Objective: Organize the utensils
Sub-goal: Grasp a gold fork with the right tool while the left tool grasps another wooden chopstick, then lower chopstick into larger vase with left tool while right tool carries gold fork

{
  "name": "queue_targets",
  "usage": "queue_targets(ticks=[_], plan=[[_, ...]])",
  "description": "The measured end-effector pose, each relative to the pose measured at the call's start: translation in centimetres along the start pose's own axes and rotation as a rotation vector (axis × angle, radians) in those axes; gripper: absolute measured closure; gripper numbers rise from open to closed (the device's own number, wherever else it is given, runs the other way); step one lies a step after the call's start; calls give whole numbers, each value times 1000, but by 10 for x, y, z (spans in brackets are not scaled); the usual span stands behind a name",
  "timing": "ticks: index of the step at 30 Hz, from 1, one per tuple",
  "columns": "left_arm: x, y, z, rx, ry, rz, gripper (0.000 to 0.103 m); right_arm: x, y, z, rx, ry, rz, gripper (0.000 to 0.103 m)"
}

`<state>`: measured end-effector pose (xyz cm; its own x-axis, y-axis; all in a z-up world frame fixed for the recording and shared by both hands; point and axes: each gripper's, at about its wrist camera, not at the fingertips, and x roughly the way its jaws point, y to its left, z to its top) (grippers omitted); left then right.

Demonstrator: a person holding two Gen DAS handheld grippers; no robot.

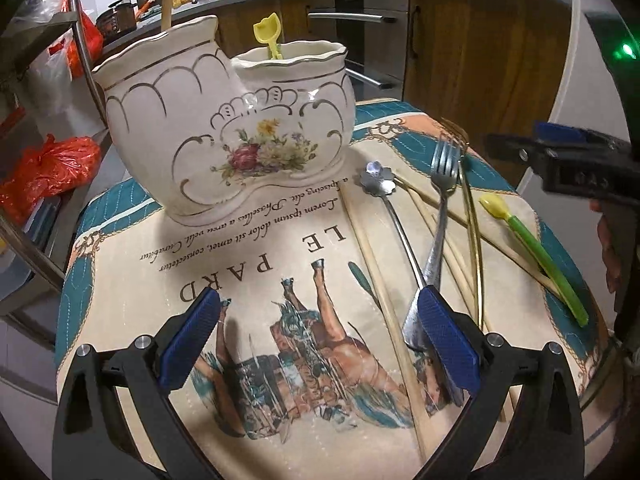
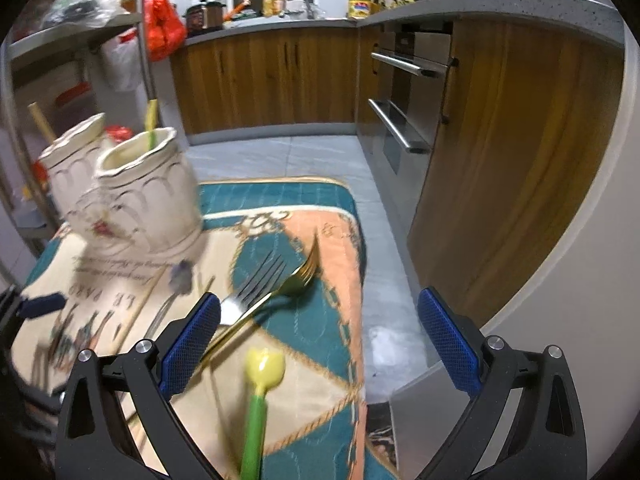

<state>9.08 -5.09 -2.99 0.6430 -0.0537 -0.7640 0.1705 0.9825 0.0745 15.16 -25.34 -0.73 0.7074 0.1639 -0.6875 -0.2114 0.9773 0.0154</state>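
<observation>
A white floral two-pot ceramic holder (image 1: 224, 128) stands on the printed placemat (image 1: 168, 280); it also shows in the right wrist view (image 2: 140, 188). A yellow tulip spoon (image 1: 269, 38) stands in its right pot. On the mat lie a flower-headed spoon (image 1: 384, 208), a silver fork (image 1: 440, 200), a gold fork (image 2: 296, 276), wooden chopsticks (image 1: 384, 292) and a yellow-green tulip spoon (image 1: 532, 248) (image 2: 260, 392). My left gripper (image 1: 324, 340) is open, its right pad by the silver fork's handle. My right gripper (image 2: 320, 356) is open above the tulip spoon, and shows in the left wrist view (image 1: 560, 156).
The mat covers a small round table (image 2: 352, 216) with its edge close on the right. Wooden cabinets (image 2: 272, 80) and oven handles (image 2: 404, 64) lie beyond. Red bags (image 1: 48, 168) and a metal rack (image 1: 40, 40) stand to the left.
</observation>
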Motion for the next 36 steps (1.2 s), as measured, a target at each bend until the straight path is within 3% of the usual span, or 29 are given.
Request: queue_targets(ticks=[3,7,9,13,15,17,20,22,26,28,36], plan=[[4,-1,2,-4,11,13,7,12,-2,8,23,14,-12,6],[8,0,3,-6,22,13,17,25,-8,19,65,24,-18,13],[9,-1,3,-3,33,1,24,30,-8,23,70,37,-24,30],[8,-5,3,14,39,-30,34,41,-7,27,78,68,-24,45],[9,-9,4,29,41,-47,40,47,-6,29,79,95,-18,58],[10,-11,5,37,42,-58,45,54,-7,30,83,120,-14,66],[12,-13,8,42,46,-80,55,60,-6,28,95,148,9,68],[13,-13,11,42,49,-95,71,62,-5,28,92,159,17,72],[10,-10,10,54,58,-117,87,64,-2,27,77,169,42,92],[11,-7,10,58,62,-123,94,64,-2,27,82,164,54,94],[4,10,3,71,57,-152,97,36,-7,29,109,62,150,98]])
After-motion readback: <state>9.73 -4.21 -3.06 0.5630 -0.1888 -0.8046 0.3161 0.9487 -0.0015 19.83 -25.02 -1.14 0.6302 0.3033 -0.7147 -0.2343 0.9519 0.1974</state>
